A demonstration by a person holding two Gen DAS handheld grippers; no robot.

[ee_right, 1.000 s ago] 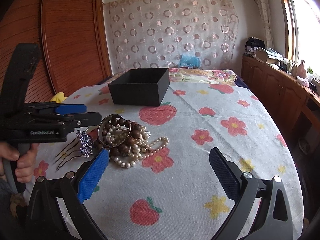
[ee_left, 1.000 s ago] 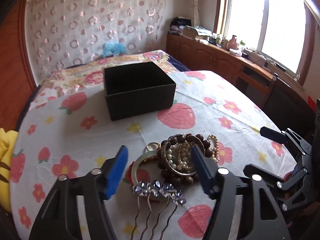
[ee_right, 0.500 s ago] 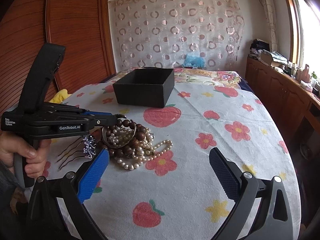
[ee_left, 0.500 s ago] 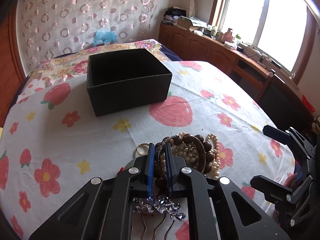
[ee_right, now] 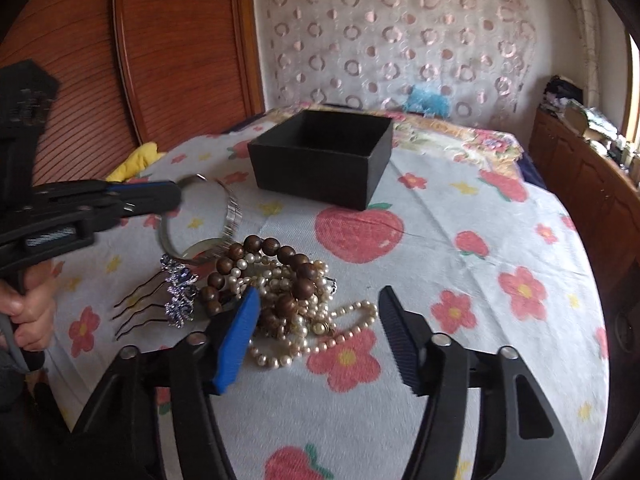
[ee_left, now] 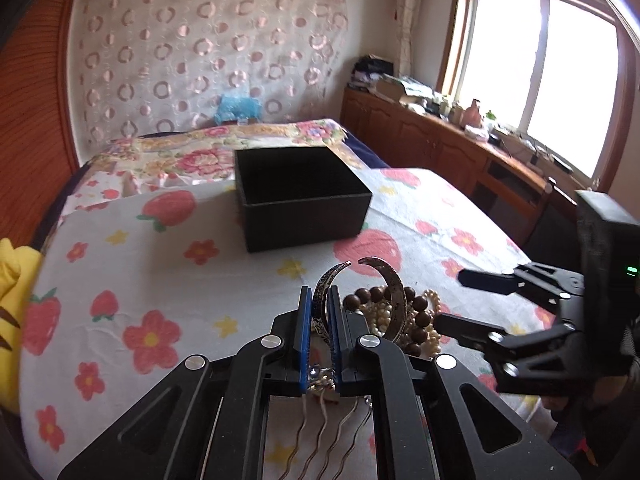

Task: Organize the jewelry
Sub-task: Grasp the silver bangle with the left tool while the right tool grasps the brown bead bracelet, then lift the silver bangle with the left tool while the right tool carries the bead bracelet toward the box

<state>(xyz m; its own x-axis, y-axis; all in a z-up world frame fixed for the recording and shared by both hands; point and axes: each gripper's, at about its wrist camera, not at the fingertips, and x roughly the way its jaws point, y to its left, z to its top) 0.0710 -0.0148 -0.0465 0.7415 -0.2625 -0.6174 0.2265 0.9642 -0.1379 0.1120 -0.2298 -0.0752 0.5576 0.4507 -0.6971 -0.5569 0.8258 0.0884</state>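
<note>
In the left wrist view, the left gripper (ee_left: 320,320) was clamped on one silver cuff bangle (ee_left: 384,280) at centre, below one black box (ee_left: 300,200). In the right wrist view, the right gripper (ee_right: 316,336) stood apart over one wooden bead bracelet (ee_right: 280,272), pearls (ee_right: 320,320), beside one hair comb (ee_right: 176,296).

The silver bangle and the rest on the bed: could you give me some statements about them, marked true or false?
1. The left gripper is shut on the silver bangle. True.
2. The right gripper is holding the pearl necklace. False: it is open, above the pile.
3. The black box has its lid on. False: it is open-topped.
4. The hair comb lies on the tablecloth beside the wooden bead bracelet. True.
</note>
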